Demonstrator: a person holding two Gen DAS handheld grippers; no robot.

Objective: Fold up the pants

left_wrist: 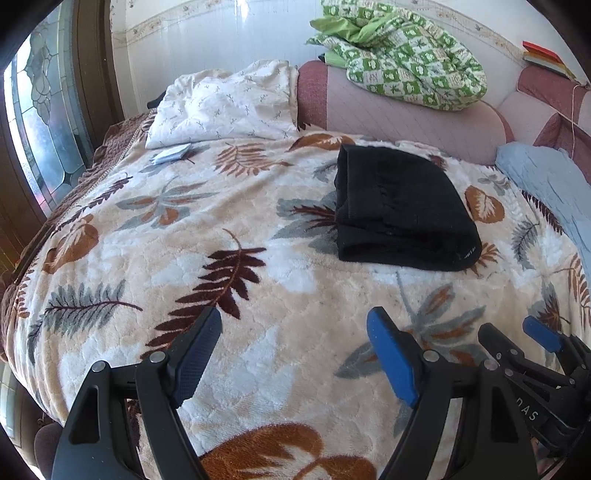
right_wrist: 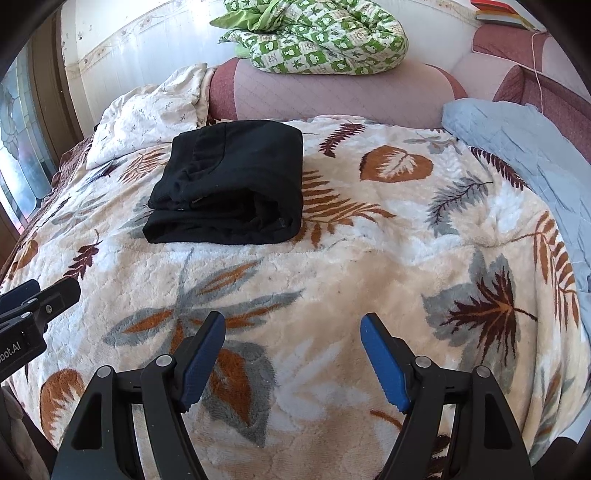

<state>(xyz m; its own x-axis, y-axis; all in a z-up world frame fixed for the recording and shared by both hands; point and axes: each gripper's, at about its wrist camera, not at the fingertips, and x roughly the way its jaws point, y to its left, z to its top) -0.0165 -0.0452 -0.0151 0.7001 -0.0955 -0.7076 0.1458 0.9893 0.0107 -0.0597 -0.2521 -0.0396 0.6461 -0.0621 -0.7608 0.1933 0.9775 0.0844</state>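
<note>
Both claws stand released with nothing between their blue pads: the left gripper (left_wrist: pixel 295 354) and the right gripper (right_wrist: pixel 293 356) each hang over bare blanket, jaws spread wide. Only the left wrist view shows the right gripper (left_wrist: pixel 517 336) from the side, low at its right edge; only the right wrist view shows part of the left gripper (right_wrist: pixel 33 295) at its left edge, too cropped there to read its jaws.

Under them spreads the leaf-patterned blanket (left_wrist: pixel 236 302) (right_wrist: pixel 332 280). Farther up it lie the black pants (left_wrist: pixel 399 210) (right_wrist: pixel 229 184), folded into a thick rectangular bundle, well apart from either claw, to the right in the left view and left of centre in the right view.

Beyond, a white pillow (left_wrist: pixel 225 103) (right_wrist: pixel 144 114) rests against the pink headboard (left_wrist: pixel 406 114) (right_wrist: pixel 332 92), with a green checked quilt (left_wrist: pixel 406 51) (right_wrist: pixel 317 33) bunched on top. A pale blue cover (left_wrist: pixel 546 184) (right_wrist: pixel 524 147) lies to the right. The left view alone shows a small folded paper (left_wrist: pixel 171 153) clearly and the stained-glass window (left_wrist: pixel 40 110) more fully.
</note>
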